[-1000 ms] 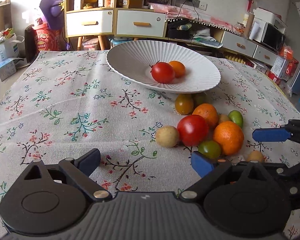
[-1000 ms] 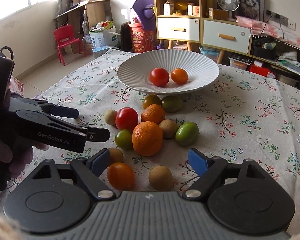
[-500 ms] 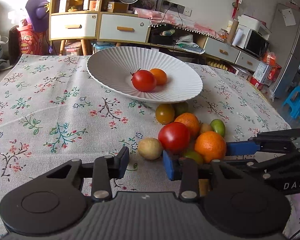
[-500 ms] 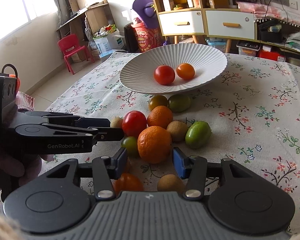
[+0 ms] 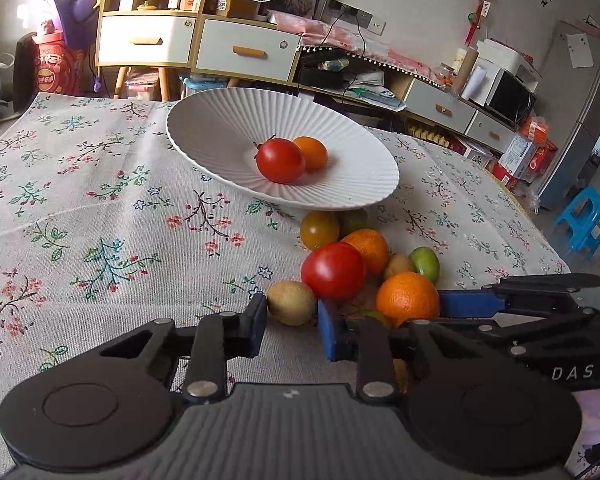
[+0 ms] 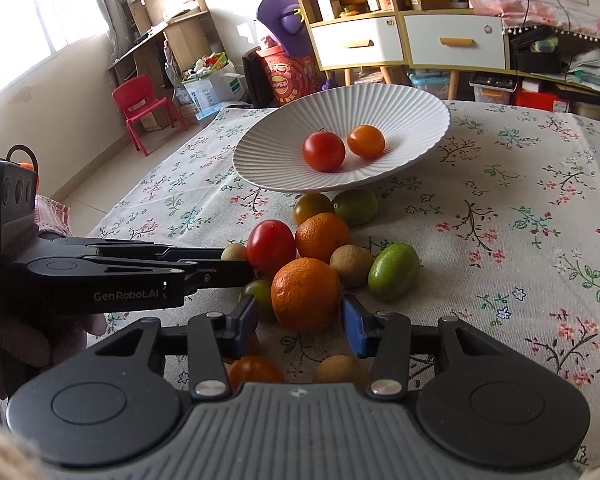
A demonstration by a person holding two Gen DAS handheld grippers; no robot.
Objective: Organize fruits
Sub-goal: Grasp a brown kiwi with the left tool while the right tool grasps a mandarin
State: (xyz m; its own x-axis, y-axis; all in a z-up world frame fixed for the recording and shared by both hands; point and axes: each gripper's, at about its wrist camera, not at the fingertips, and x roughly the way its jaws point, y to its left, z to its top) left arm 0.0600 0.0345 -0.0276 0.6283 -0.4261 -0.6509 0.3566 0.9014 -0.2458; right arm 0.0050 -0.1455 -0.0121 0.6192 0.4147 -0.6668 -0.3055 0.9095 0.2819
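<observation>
A white ribbed bowl (image 5: 220, 128) (image 6: 412, 120) holds a red tomato (image 5: 280, 160) and an orange tomato (image 5: 314, 152). In front of it, loose fruit is heaped on the floral tablecloth (image 5: 100, 220). My left gripper (image 5: 292, 320) is shut on a small tan fruit (image 5: 291, 304) at the heap's left edge, beside a red tomato (image 5: 332, 270). My right gripper (image 6: 300, 312) is closing around a big orange (image 6: 306, 294). Its right pad touches the orange, and a narrow gap shows at the left pad. The left gripper's fingers (image 6: 220, 268) reach in from the left.
Also in the heap are a second orange (image 6: 322, 236), a green fruit (image 6: 394, 270), brown kiwis (image 6: 352, 264), a small green tomato (image 6: 258, 292) and dark tomatoes under the bowl's rim. A small orange tomato (image 6: 254, 368) and a kiwi (image 6: 338, 368) lie below the right gripper. A person's hand (image 6: 40, 336) holds the left gripper.
Both grippers' jaws have narrowed from wide open. The left has closed on the small tan fruit. The right has drawn in around the big orange. Both views have tilted slightly.
</observation>
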